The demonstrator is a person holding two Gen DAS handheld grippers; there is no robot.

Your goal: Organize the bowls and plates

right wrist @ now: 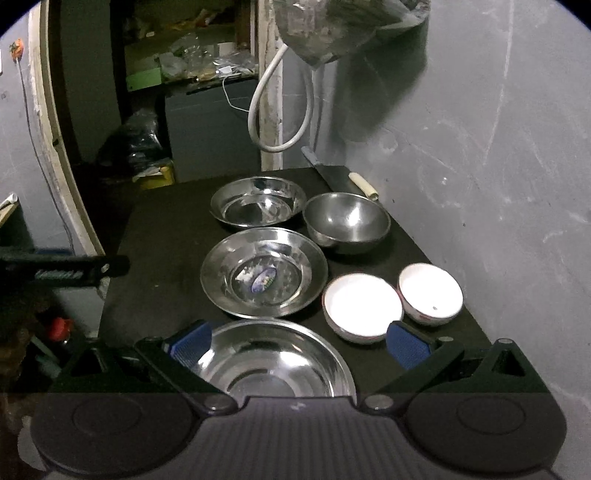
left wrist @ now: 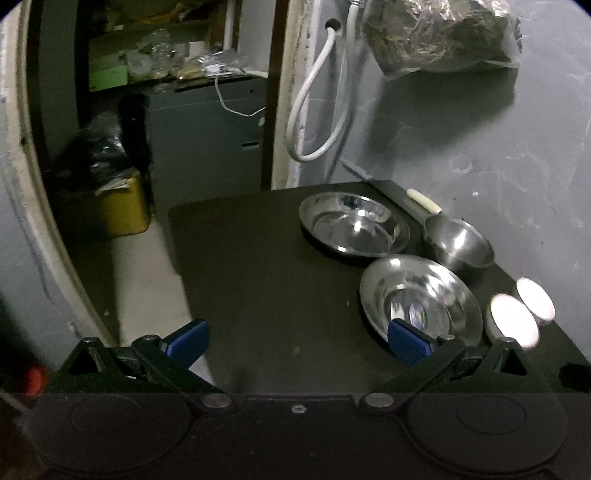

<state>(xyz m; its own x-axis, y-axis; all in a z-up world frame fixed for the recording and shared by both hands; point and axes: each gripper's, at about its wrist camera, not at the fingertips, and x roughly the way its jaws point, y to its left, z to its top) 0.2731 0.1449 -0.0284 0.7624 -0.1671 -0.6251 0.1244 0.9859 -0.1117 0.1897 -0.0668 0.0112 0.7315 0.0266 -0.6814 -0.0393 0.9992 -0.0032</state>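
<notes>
On a black table (right wrist: pixel 162 229) three steel plates stand in a row: far plate (right wrist: pixel 258 201), middle plate with a sticker (right wrist: pixel 264 272), near plate (right wrist: pixel 275 360). A deep steel bowl (right wrist: pixel 346 221) sits at the back right, and two white bowls (right wrist: pixel 362 306) (right wrist: pixel 430 293) sit side by side in front of it. My right gripper (right wrist: pixel 299 345) is open above the near plate. My left gripper (left wrist: pixel 295 341) is open over bare table left of the middle plate (left wrist: pixel 421 295). The far plate (left wrist: pixel 354 223), steel bowl (left wrist: pixel 458 242) and white bowls (left wrist: pixel 513 319) show there too.
A knife with a pale handle (right wrist: pixel 364 184) lies at the table's back right corner against the grey wall (right wrist: pixel 498 166). A white hose (right wrist: pixel 280 110) and a plastic bag (right wrist: pixel 343 26) hang above. A doorway with a grey cabinet (right wrist: pixel 210 129) and clutter lies behind the table.
</notes>
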